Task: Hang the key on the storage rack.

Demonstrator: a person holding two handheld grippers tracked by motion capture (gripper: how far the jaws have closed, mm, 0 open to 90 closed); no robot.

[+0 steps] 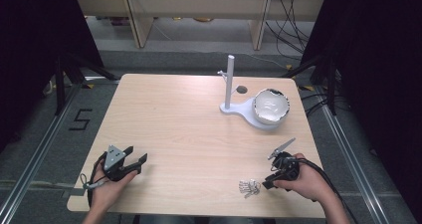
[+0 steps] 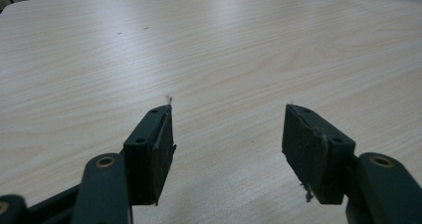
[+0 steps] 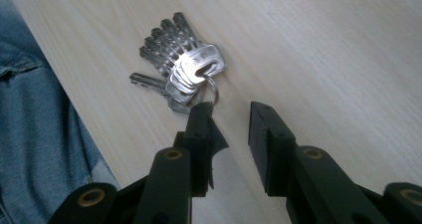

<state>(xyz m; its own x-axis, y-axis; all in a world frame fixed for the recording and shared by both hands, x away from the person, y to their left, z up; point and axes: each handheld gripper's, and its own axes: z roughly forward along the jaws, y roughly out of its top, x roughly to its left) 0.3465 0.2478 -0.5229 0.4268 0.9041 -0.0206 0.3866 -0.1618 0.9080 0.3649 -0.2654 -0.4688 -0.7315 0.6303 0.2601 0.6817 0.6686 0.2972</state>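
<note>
My left gripper (image 1: pixel 135 162) rests near the front left corner of the light wood counter (image 1: pixel 184 119), held in my left hand (image 1: pixel 107 184). In the left gripper view its fingers (image 2: pixel 154 149) stand wide apart with nothing but bare wood grain between them; they have hold of nothing.

My right gripper (image 1: pixel 271 170) sits near the front right edge, in my right hand (image 1: pixel 303 181). Just beside its tip lies a bunch of silver keys (image 1: pixel 249 187), flat on the counter close to the front edge. In the right gripper view the keys (image 3: pixel 181 69) fan out from a ring (image 3: pixel 211 92), blades pointing away from me. My right fingers (image 3: pixel 199 134) are parted a moderate way, narrower than the left pair. One finger's tip comes right up against the ring; I cannot tell whether it touches. The gap between the fingers shows only counter, so they grip nothing. Blue denim (image 3: pixel 40 134) shows past the counter edge.

At the far right of the counter stands a white stand (image 1: pixel 230 82) with an upright post on a flat base, and a white bowl (image 1: pixel 271 106) with a dark rim sits tilted on that base's wider end.
</note>
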